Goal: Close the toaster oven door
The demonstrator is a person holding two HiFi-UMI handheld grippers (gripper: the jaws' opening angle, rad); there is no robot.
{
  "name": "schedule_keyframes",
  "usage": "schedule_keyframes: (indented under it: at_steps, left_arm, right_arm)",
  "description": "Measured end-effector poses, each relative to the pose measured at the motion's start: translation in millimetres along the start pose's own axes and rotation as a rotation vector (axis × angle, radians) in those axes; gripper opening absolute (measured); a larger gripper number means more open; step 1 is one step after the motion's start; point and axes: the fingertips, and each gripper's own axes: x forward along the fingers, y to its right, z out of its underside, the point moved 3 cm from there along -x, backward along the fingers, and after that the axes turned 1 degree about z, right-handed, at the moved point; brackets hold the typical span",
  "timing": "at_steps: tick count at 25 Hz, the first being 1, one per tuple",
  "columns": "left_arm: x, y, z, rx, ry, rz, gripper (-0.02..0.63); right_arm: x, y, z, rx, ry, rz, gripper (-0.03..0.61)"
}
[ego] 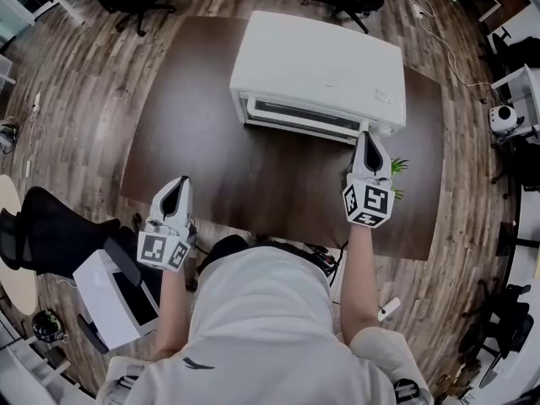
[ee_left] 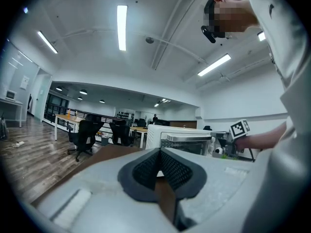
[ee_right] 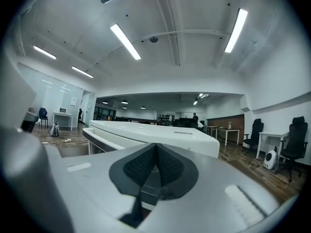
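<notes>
Two hand-held grippers are over a dark brown table [ego: 253, 184], at whose far side sits the white toaster oven [ego: 319, 67]. The left gripper [ego: 175, 184], jaws pressed together on nothing, hovers at the table's near edge, well apart from the oven. The right gripper [ego: 369, 135], jaws likewise together and empty, points at the oven's front right corner, beside the door [ego: 304, 118] standing upright against the front.

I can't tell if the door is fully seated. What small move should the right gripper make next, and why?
Probably a short push forward with the right gripper against the upper right corner of the door. The door stands upright against the toaster oven, the shut, empty jaws sit at that corner, and whether it has latched cannot be told.
</notes>
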Motion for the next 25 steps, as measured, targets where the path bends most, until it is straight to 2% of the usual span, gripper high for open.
schedule_keyframes:
  at_steps: [8,11,13,19,25]
  left_arm:
    - [-11,-12,-1,-0.011,0.012,-0.032,0.005]
    - [-11,-11,-1,-0.012,0.013,-0.027,0.005]
    - [-10,-11,-1,-0.012,0.013,-0.019,0.005]
    - [0,1,2,-0.016,0.008,0.041,0.005]
    - [12,20,6,-0.014,0.005,0.112,0.005]
  right_arm:
    - [8,-2,-5,0.033,0.010,-0.010,0.003]
    - [-10,-9,-6,0.032,0.046,-0.023,0.003]
    - [-30,-19,1,0.017,0.030,-0.035,0.003]
    - [-91,-52,36,0.003,-0.073,-0.094,0.001]
    - [-110,-58,41,0.034,-0.095,-0.071,0.000]
